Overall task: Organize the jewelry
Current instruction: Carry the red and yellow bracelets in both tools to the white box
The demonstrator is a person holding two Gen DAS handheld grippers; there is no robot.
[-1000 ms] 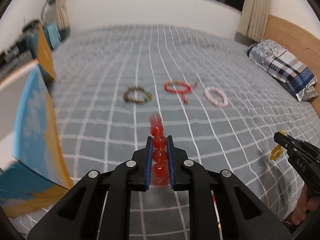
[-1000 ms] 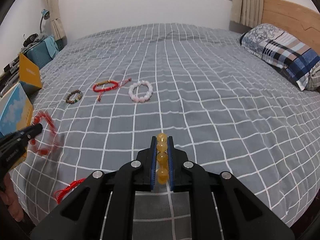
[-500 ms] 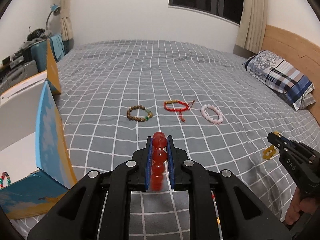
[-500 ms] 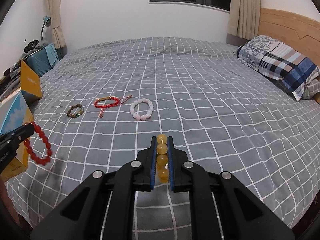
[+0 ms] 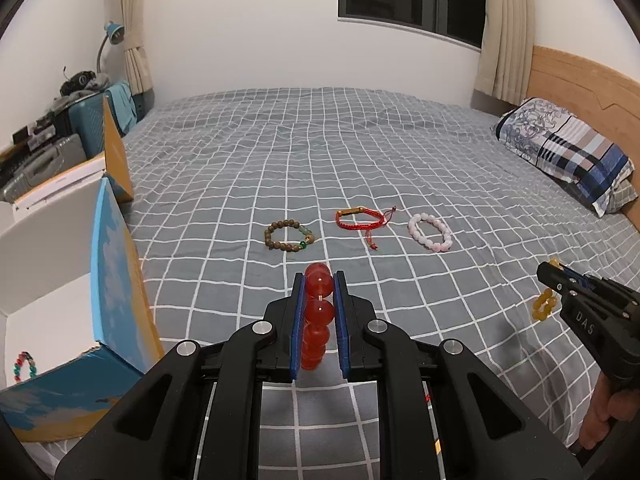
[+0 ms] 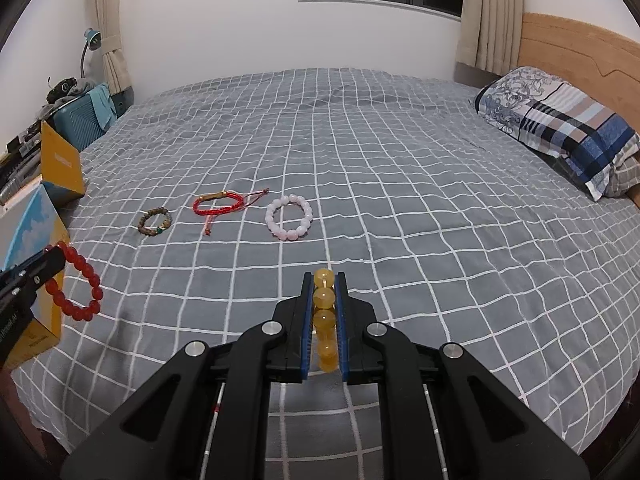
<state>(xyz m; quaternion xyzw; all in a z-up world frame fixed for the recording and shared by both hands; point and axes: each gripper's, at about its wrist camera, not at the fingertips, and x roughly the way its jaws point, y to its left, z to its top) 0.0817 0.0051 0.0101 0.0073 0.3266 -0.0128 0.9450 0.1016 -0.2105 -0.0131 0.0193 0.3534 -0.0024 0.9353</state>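
My left gripper (image 5: 319, 280) is shut on a red bead bracelet (image 5: 317, 316), which hangs from it above the bed in the right wrist view (image 6: 76, 288). My right gripper (image 6: 324, 280) is shut on a yellow bead bracelet (image 6: 325, 320), also seen in the left wrist view (image 5: 543, 306). On the grey checked bedspread (image 5: 400, 160) lie a brown bead bracelet (image 5: 289, 235), a red cord bracelet (image 5: 359, 220) and a pink bead bracelet (image 5: 430, 232) in a row.
An open blue and orange box (image 5: 116, 264) stands at the left edge of the bed, with a small bead bracelet (image 5: 24, 366) inside. A plaid pillow (image 5: 568, 152) lies against the wooden headboard (image 5: 592, 84) at the right. A teal suitcase (image 5: 92, 116) stands beyond the box.
Both grippers have risen and tilted up, so more of the wall and window shows. The red bracelet has stopped swinging and hangs still. Both stay shut on their bracelets.
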